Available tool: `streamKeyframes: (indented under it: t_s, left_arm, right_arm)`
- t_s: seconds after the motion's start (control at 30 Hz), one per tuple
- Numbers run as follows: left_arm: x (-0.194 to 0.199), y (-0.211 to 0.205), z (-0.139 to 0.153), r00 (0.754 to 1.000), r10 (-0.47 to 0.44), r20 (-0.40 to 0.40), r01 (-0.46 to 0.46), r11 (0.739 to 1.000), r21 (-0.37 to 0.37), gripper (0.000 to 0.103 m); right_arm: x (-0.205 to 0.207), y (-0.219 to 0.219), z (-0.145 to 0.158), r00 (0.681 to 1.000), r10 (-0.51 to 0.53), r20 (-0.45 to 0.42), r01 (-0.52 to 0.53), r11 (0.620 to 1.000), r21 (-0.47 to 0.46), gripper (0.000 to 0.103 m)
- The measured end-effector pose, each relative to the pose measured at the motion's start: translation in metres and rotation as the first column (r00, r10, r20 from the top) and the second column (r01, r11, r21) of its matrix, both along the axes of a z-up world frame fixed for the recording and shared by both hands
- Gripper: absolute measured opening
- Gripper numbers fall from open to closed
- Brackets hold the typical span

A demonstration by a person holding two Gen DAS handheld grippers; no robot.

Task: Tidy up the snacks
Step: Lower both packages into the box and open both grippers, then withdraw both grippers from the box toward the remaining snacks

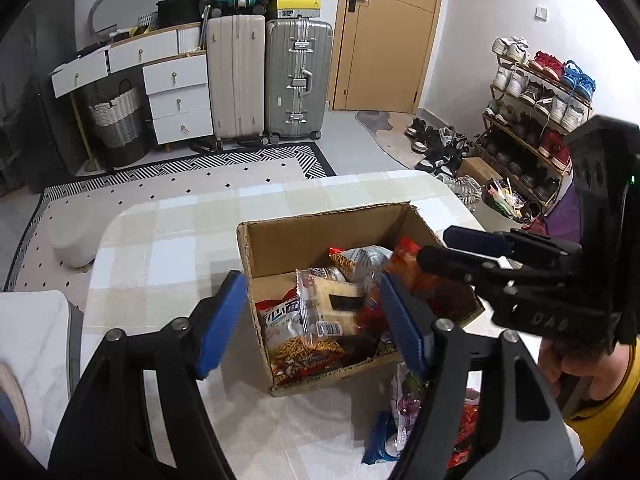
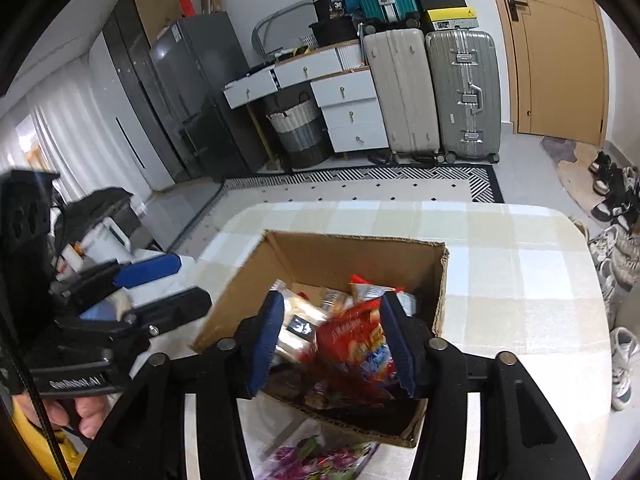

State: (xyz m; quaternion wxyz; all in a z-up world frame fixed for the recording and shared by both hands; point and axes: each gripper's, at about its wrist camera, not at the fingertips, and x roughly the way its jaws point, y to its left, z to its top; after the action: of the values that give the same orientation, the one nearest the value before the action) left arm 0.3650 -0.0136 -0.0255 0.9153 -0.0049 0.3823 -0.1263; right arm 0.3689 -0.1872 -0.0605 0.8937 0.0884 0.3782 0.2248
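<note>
An open cardboard box (image 1: 304, 236) stands on the checked table and holds several snack packets; it also shows in the right wrist view (image 2: 344, 256). My left gripper (image 1: 312, 320) is open and empty, its blue pads either side of the box's near corner, over a clear packet of crackers (image 1: 332, 308) and a noodle snack bag (image 1: 296, 340). My right gripper (image 2: 332, 336) is open above the box, with a red snack bag (image 2: 352, 344) blurred between its pads. The right gripper also shows in the left wrist view (image 1: 448, 248). The left gripper shows in the right wrist view (image 2: 176, 284).
Loose packets lie on the table in front of the box: a blue one (image 1: 380, 436), a purple one (image 2: 316, 456) and a red one (image 1: 466, 428). Suitcases (image 1: 272, 80), drawers (image 1: 176, 92), a shoe rack (image 1: 532, 120) and a door (image 1: 388, 32) stand beyond the table.
</note>
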Motion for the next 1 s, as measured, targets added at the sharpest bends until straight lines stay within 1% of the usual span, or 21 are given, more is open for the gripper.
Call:
streamKeyframes:
  t_s: [0.17, 0.2, 0.23, 0.27, 0.3, 0.37, 0.43, 0.47, 0.5, 0.6, 0.67, 0.7, 0.73, 0.8, 0.9, 0.93, 0.97, 1.0]
  left_arm:
    - [-0.028, 0.003, 0.016, 0.999, -0.001, 0.033, 0.000, 1.000, 0.003, 0.073]
    - [-0.036, 0.006, 0.020, 0.999, 0.009, 0.043, -0.009, 1.000, -0.001, 0.076]
    - [-0.042, 0.008, 0.023, 0.999, 0.015, 0.048, -0.014, 1.000, -0.007, 0.079]
    - [-0.051, 0.010, 0.026, 0.998, 0.018, 0.055, -0.017, 1.000, -0.020, 0.079]
    - [-0.057, 0.010, 0.031, 0.998, 0.021, 0.057, -0.020, 1.000, -0.023, 0.079]
    - [-0.072, 0.012, 0.036, 0.997, 0.032, 0.064, -0.031, 0.999, -0.024, 0.079]
    - [-0.090, 0.013, 0.042, 0.996, 0.047, 0.073, -0.045, 0.998, -0.033, 0.080]
    - [-0.099, 0.015, 0.045, 0.995, 0.057, 0.077, -0.054, 0.998, -0.040, 0.080]
    - [-0.107, 0.017, 0.048, 0.995, 0.065, 0.081, -0.062, 0.997, -0.047, 0.081]
    - [-0.137, 0.019, 0.055, 0.992, 0.082, 0.096, -0.076, 0.995, -0.061, 0.082]
    - [-0.157, 0.021, 0.060, 0.991, 0.087, 0.101, -0.080, 0.994, -0.072, 0.082]
    - [-0.168, 0.023, 0.065, 0.992, 0.082, 0.097, -0.074, 0.994, -0.086, 0.082]
    - [-0.180, 0.023, 0.069, 0.992, 0.079, 0.101, -0.069, 0.992, -0.102, 0.082]
    - [-0.207, 0.022, 0.078, 0.988, 0.080, 0.131, -0.064, 0.991, -0.120, 0.082]
    - [-0.251, 0.019, 0.092, 0.977, 0.092, 0.191, -0.072, 0.991, -0.109, 0.088]
    - [-0.264, 0.018, 0.096, 0.975, 0.091, 0.204, -0.070, 0.992, -0.107, 0.090]
    - [-0.279, 0.017, 0.099, 0.971, 0.092, 0.219, -0.071, 0.992, -0.105, 0.090]
    - [-0.290, 0.017, 0.103, 0.968, 0.098, 0.230, -0.077, 0.992, -0.100, 0.093]
  right_arm:
    - [-0.018, -0.008, 0.023, 0.998, -0.027, 0.050, 0.026, 0.999, 0.025, 0.054]
    - [-0.024, -0.010, 0.029, 0.997, -0.035, 0.064, 0.033, 0.999, 0.036, 0.054]
    - [-0.031, -0.012, 0.034, 0.996, -0.043, 0.079, 0.039, 0.998, 0.050, 0.055]
    - [-0.037, -0.014, 0.039, 0.995, -0.046, 0.089, 0.040, 0.997, 0.062, 0.057]
    - [-0.044, -0.016, 0.044, 0.994, -0.048, 0.099, 0.041, 0.997, 0.071, 0.060]
    - [-0.061, -0.019, 0.054, 0.990, -0.057, 0.130, 0.046, 0.995, 0.083, 0.063]
    - [-0.083, -0.023, 0.062, 0.984, -0.065, 0.166, 0.051, 0.995, 0.090, 0.069]
    - [-0.092, -0.025, 0.065, 0.981, -0.075, 0.182, 0.058, 0.994, 0.094, 0.070]
    - [-0.104, -0.027, 0.067, 0.977, -0.083, 0.197, 0.064, 0.993, 0.101, 0.072]
    - [-0.142, -0.034, 0.072, 0.966, -0.105, 0.235, 0.077, 0.989, 0.126, 0.073]
    - [-0.162, -0.038, 0.073, 0.961, -0.113, 0.252, 0.078, 0.986, 0.147, 0.081]
    - [-0.175, -0.040, 0.072, 0.958, -0.121, 0.260, 0.081, 0.984, 0.158, 0.090]
    - [-0.190, -0.041, 0.071, 0.953, -0.132, 0.272, 0.089, 0.982, 0.165, 0.094]
    - [-0.216, -0.038, 0.069, 0.943, -0.138, 0.304, 0.092, 0.983, 0.161, 0.096]
    - [-0.253, -0.032, 0.066, 0.935, -0.122, 0.333, 0.075, 0.986, 0.150, 0.098]
    - [-0.260, -0.030, 0.066, 0.937, -0.117, 0.329, 0.063, 0.984, 0.169, 0.100]
    - [-0.271, -0.031, 0.065, 0.942, -0.107, 0.317, 0.039, 0.976, 0.216, 0.100]
    - [-0.280, -0.032, 0.064, 0.945, -0.103, 0.312, 0.026, 0.970, 0.241, 0.100]
